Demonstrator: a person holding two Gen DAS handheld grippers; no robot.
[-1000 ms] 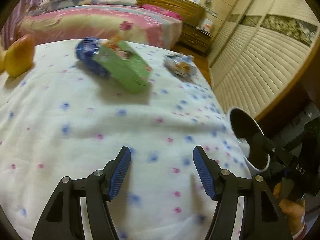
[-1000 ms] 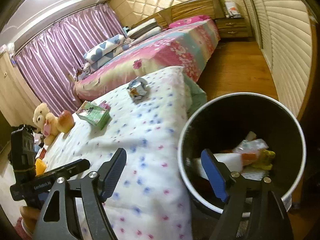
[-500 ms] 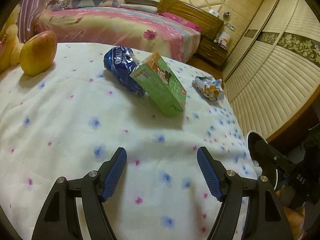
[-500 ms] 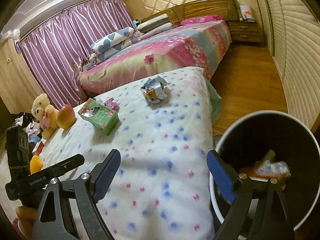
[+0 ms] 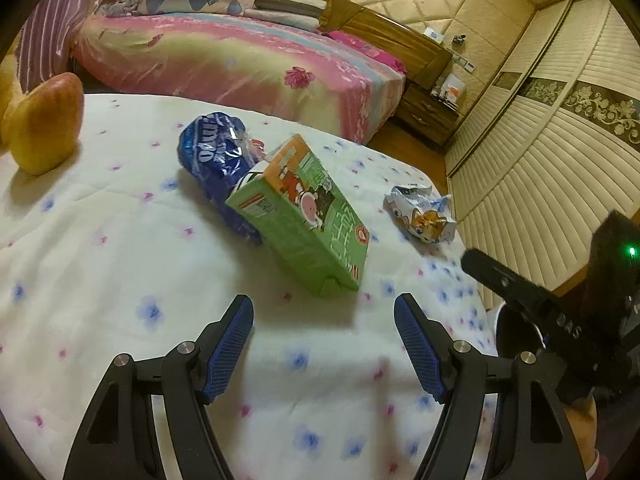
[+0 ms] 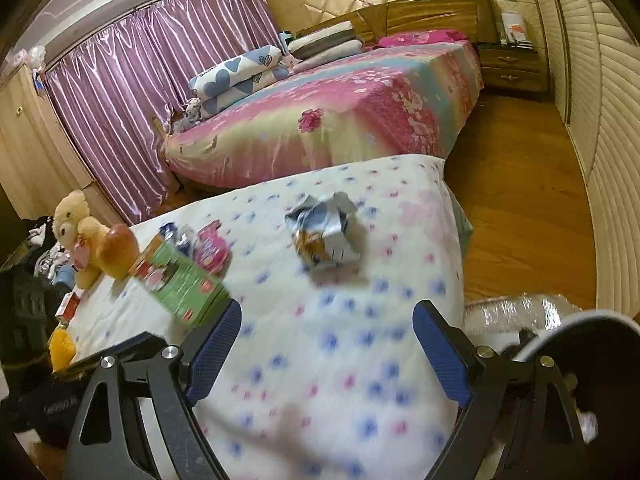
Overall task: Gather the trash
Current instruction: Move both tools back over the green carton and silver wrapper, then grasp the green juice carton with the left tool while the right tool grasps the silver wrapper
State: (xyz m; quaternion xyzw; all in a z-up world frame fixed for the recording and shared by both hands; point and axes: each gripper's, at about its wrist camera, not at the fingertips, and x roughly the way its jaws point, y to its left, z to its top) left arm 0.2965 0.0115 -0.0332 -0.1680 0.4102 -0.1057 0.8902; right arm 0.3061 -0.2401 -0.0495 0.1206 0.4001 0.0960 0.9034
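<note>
A green carton lies on the flowered white bedspread, leaning against a blue snack bag. A crumpled silver wrapper lies to its right near the bed's edge. My left gripper is open and empty, just short of the carton. My right gripper is open and empty over the bedspread, facing the crumpled wrapper; the carton is to its left. The black bin with a white rim sits at the lower right, partly hidden.
A plush peach and a teddy bear sit at the bed's left end. A pink pack lies behind the carton. A second bed, wooden floor and slatted wardrobe doors lie beyond.
My left gripper has moved closer to the green carton. My right gripper has swung left from over the bin to above the bedspread, facing the crumpled wrapper.
</note>
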